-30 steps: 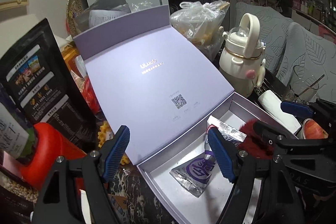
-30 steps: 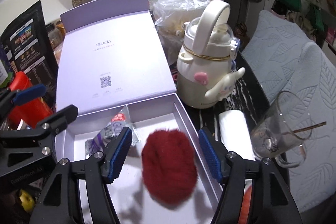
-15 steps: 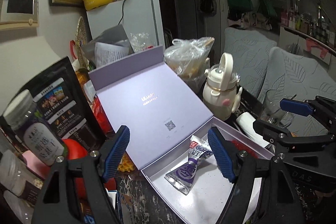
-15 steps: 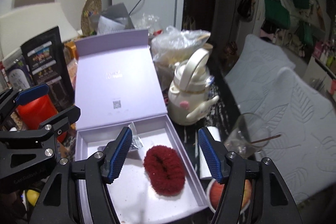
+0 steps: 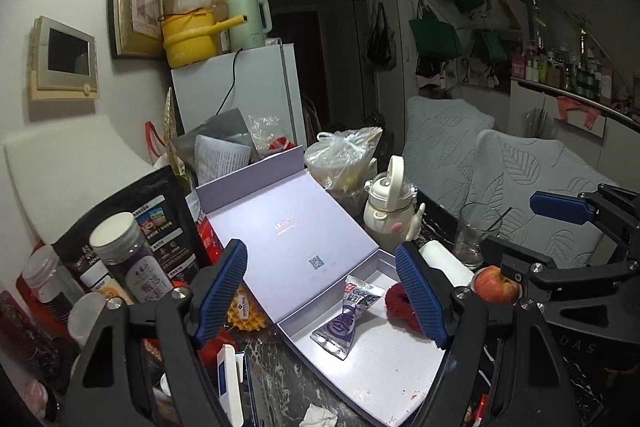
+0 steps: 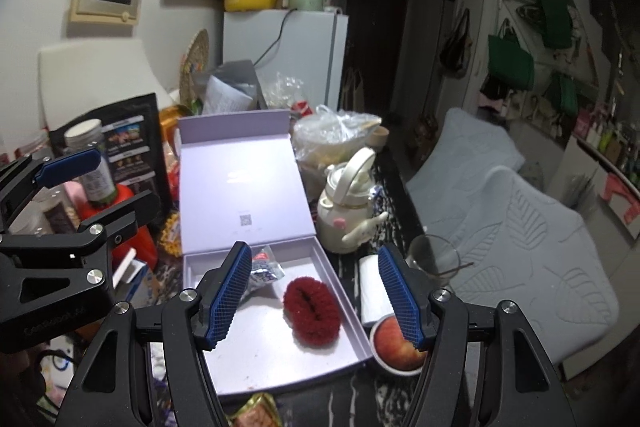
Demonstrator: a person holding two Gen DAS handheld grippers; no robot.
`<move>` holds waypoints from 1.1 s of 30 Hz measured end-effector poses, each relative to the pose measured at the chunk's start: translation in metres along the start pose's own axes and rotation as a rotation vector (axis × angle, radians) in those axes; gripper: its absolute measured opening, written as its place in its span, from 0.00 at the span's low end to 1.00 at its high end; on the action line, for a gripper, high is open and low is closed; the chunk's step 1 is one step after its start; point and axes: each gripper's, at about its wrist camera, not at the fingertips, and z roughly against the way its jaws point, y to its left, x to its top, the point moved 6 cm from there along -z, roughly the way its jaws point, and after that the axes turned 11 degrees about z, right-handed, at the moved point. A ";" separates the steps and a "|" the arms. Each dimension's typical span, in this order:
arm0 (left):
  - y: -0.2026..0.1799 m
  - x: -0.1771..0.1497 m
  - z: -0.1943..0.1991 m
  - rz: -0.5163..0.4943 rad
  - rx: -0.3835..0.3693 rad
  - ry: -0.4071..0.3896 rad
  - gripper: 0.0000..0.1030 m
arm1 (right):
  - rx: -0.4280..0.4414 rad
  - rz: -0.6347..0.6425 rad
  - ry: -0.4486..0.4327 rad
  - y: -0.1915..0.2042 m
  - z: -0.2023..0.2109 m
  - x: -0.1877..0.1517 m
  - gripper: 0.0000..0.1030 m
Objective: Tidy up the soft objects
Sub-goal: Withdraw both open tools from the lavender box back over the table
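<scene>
left gripper [image 5: 322, 293] and right gripper [image 6: 316, 297] spread wide, empty, above box [image 6: 256, 367] holding red scrunchie [image 6: 312, 311] beside packet [image 6: 264, 269].

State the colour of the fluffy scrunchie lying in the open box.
Deep red scrunchie; the right wrist view shows it best.

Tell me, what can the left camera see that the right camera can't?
Only the left wrist view shows the yellow waffle beside the box and the crumpled tissue. Only the right wrist view shows a gold snack packet at the bottom edge. Both show the open lilac box, the red fluffy scrunchie, the purple sachet and the apple.
</scene>
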 end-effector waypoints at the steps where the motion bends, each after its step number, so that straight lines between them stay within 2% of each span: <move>1: -0.001 0.001 0.007 0.000 -0.005 -0.004 0.75 | -0.004 0.004 -0.008 0.002 0.009 0.000 0.64; 7: 0.000 0.001 0.045 0.001 -0.029 -0.030 0.75 | -0.026 0.017 -0.045 0.008 0.055 -0.003 0.67; 11: 0.002 -0.008 0.068 -0.008 -0.048 -0.028 0.78 | -0.036 0.017 -0.065 0.012 0.087 -0.009 0.72; 19: 0.008 -0.028 0.101 -0.035 -0.034 -0.014 0.79 | -0.060 0.041 -0.076 0.021 0.140 -0.029 0.76; 21: 0.007 -0.037 0.108 -0.044 -0.043 0.004 0.80 | -0.060 0.030 -0.062 0.023 0.149 -0.037 0.80; 27: 0.002 -0.061 0.122 -0.065 -0.064 0.017 0.80 | -0.058 0.031 -0.048 0.036 0.174 -0.063 0.81; 30: -0.001 -0.084 0.133 -0.044 -0.133 0.032 0.80 | -0.029 0.014 -0.039 0.044 0.183 -0.079 0.82; 33: -0.005 -0.105 0.138 -0.048 -0.152 0.066 0.80 | 0.028 -0.011 -0.003 0.053 0.185 -0.101 0.82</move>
